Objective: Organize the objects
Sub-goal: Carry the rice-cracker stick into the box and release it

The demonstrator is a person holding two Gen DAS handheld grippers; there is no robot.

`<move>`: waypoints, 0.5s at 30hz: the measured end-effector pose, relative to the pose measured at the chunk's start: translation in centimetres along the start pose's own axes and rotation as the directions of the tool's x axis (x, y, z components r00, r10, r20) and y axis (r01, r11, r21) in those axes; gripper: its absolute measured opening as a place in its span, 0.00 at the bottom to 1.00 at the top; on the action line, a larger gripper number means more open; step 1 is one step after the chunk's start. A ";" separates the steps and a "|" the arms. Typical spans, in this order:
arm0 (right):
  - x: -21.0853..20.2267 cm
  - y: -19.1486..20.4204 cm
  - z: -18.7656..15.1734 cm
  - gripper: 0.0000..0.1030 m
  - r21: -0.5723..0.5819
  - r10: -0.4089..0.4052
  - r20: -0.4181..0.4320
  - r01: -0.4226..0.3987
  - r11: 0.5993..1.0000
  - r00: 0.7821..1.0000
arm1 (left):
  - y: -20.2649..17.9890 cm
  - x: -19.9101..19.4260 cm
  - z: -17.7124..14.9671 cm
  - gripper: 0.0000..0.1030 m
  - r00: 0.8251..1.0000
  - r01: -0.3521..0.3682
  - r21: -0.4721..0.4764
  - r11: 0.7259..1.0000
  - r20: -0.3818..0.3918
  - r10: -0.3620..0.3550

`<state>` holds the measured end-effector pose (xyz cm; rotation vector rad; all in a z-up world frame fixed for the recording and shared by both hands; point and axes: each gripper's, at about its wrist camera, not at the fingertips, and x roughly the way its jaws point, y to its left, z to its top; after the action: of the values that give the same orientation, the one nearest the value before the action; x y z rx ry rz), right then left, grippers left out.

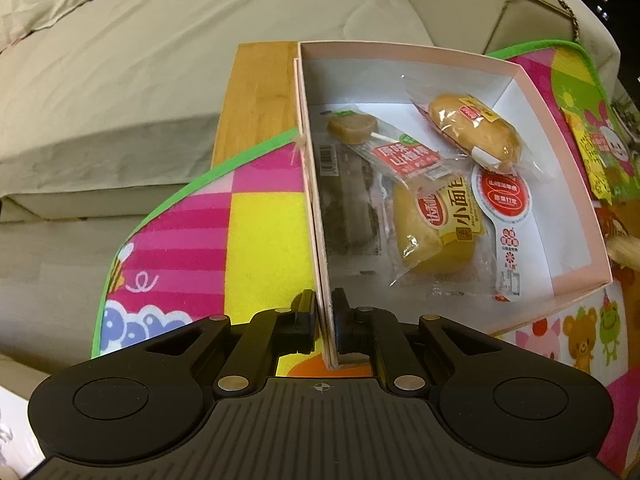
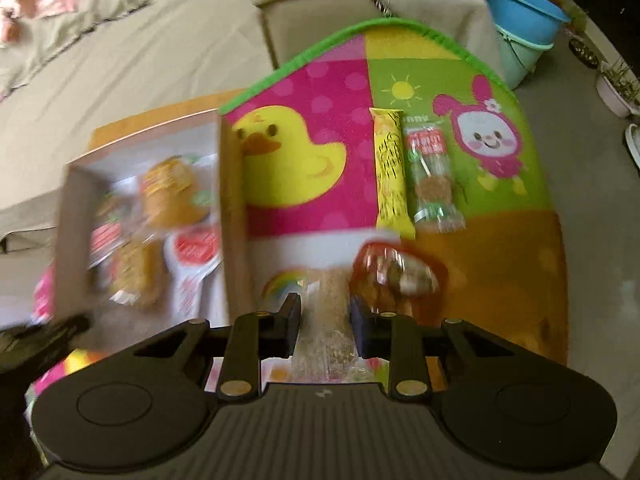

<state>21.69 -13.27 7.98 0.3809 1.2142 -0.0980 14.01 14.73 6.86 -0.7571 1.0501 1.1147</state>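
Observation:
A pink cardboard box point(image 1: 560, 128) stands on a colourful cartoon mat point(image 1: 264, 232). My left gripper point(image 1: 324, 300) is shut on the box's near left wall, one finger on each side. Inside lie a lollipop pack point(image 1: 352, 128), two wrapped buns point(image 1: 476, 132) point(image 1: 432, 232) and a white pack with a red round label point(image 1: 506, 200). In the blurred right wrist view, my right gripper point(image 2: 326, 304) is shut on a brown snack bar point(image 2: 330, 300) in clear wrap, just right of the box point(image 2: 230, 200). A red-wrapped snack point(image 2: 396, 272) lies beside its right finger.
On the mat point(image 2: 312, 88) farther out lie a yellow stick pack point(image 2: 390, 172) and a green-wrapped snack point(image 2: 434, 176). The mat covers a wooden table point(image 1: 256, 96) next to a beige sofa point(image 1: 120, 80). Blue and green buckets point(image 2: 524, 12) stand on the floor at the right.

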 end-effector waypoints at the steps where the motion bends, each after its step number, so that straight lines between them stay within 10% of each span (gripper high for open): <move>1: -1.5 0.1 -0.9 0.25 -0.009 0.006 0.003 -0.006 1.000 1.000 | 0.0 0.0 0.0 0.10 1.000 -0.001 -0.002 1.000 -0.002 0.001; 15: -12.5 5.5 -5.8 0.25 -0.043 0.188 0.014 -0.187 0.981 0.982 | -0.3 -0.5 -0.3 0.10 1.000 -0.010 -0.032 0.999 0.005 0.011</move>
<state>13.56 -7.80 19.16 0.4555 1.1554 0.0859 14.18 14.16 7.21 -0.7749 1.0351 1.1443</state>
